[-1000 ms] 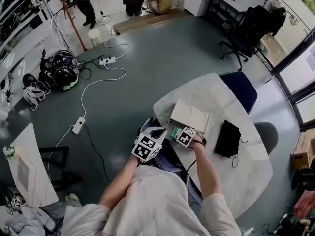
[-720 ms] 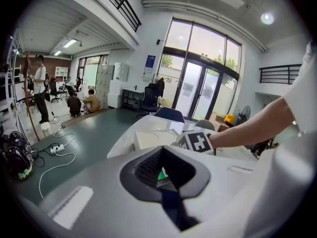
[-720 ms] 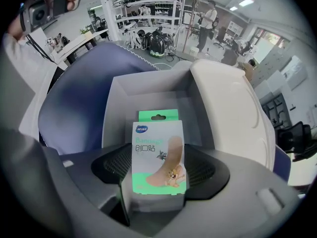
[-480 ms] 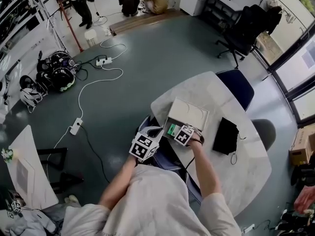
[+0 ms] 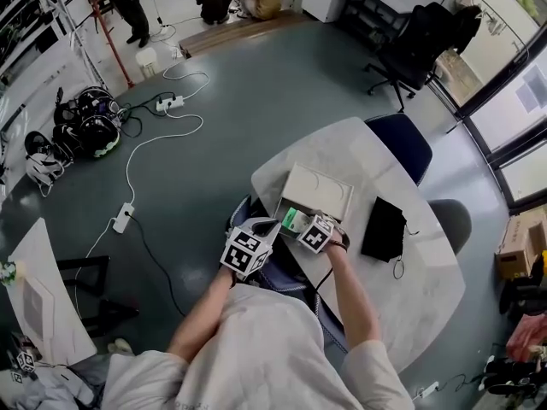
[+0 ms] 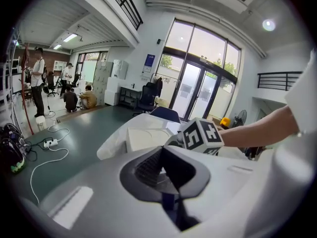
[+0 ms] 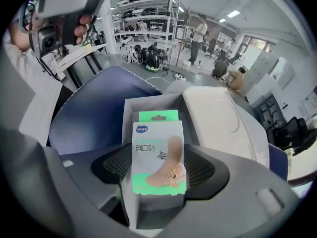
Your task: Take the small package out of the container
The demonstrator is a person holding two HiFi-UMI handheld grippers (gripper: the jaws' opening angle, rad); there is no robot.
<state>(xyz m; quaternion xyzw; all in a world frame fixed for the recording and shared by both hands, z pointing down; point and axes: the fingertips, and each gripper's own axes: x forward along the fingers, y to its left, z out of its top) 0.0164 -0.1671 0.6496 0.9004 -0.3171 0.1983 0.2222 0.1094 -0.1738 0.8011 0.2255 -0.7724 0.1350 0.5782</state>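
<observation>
The small package (image 7: 158,155) is a green and white box of plasters. My right gripper (image 7: 159,175) is shut on it and holds it over the open white container (image 7: 130,114), which stands at the table's near edge. From the head view the package (image 5: 293,220) shows as a green patch just ahead of the right gripper (image 5: 301,225). The container's white lid (image 5: 318,191) lies open behind it. My left gripper (image 5: 267,228) hovers to the left of the container with its jaws together and nothing in them; its own view shows the gripper (image 6: 161,171) aimed at the lid (image 6: 148,138).
A black flat case (image 5: 382,228) lies on the white table (image 5: 410,289) to the right of the container. A blue chair (image 7: 96,108) stands at the table's near edge, another (image 5: 400,142) at the far side. Cables, helmets and several people are on the floor beyond.
The head camera has shifted a little. Both grippers stay by the container, and the right one still holds the package, now slightly higher over the box.
</observation>
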